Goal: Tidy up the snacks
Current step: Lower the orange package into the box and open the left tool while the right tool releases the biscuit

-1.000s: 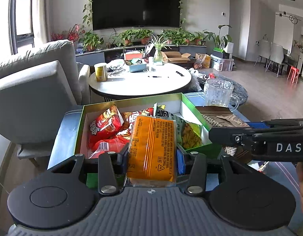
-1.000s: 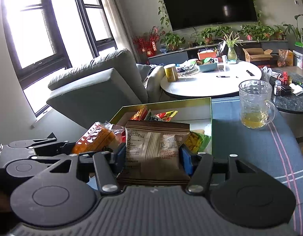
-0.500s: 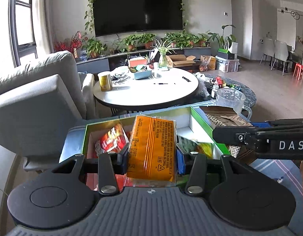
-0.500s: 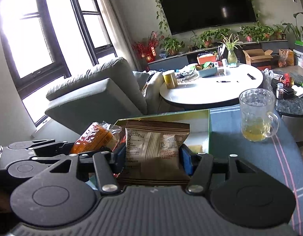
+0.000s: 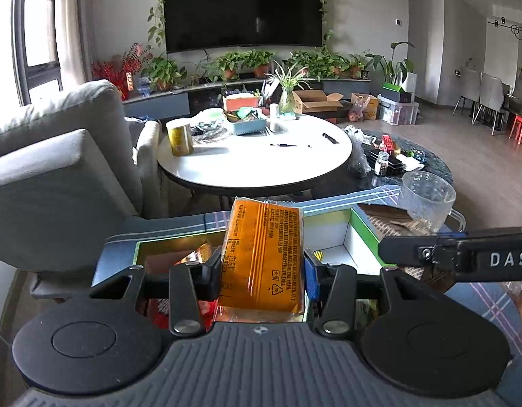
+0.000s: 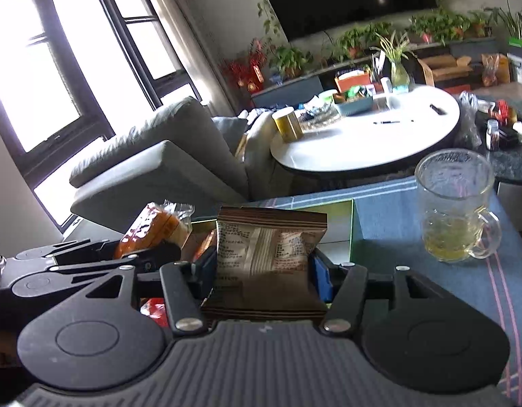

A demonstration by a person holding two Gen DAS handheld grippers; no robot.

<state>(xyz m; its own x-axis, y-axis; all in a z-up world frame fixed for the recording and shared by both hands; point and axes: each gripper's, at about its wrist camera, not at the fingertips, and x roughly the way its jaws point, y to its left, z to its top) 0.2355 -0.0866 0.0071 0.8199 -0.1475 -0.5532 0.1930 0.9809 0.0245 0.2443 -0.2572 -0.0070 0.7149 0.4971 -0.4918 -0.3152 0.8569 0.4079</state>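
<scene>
My left gripper (image 5: 262, 268) is shut on an orange snack packet (image 5: 262, 257) and holds it upright above the green-rimmed snack box (image 5: 362, 227). My right gripper (image 6: 264, 264) is shut on a brown and white snack packet (image 6: 267, 247), held above the same box (image 6: 350, 224). Red snack packets (image 5: 162, 308) lie in the box below. The right gripper shows at the right of the left wrist view (image 5: 464, 257). The left gripper with the orange packet (image 6: 152, 227) shows at the left of the right wrist view.
A glass mug (image 6: 454, 213) with yellow liquid stands on the blue cloth (image 6: 396, 224) right of the box. A grey armchair (image 5: 57, 183) is at the left. A round white table (image 5: 257, 159) with a yellow can (image 5: 179, 135) lies beyond.
Both grippers have risen with their packets. The box has dropped lower in both views and its contents are mostly hidden. The right wrist view has tilted.
</scene>
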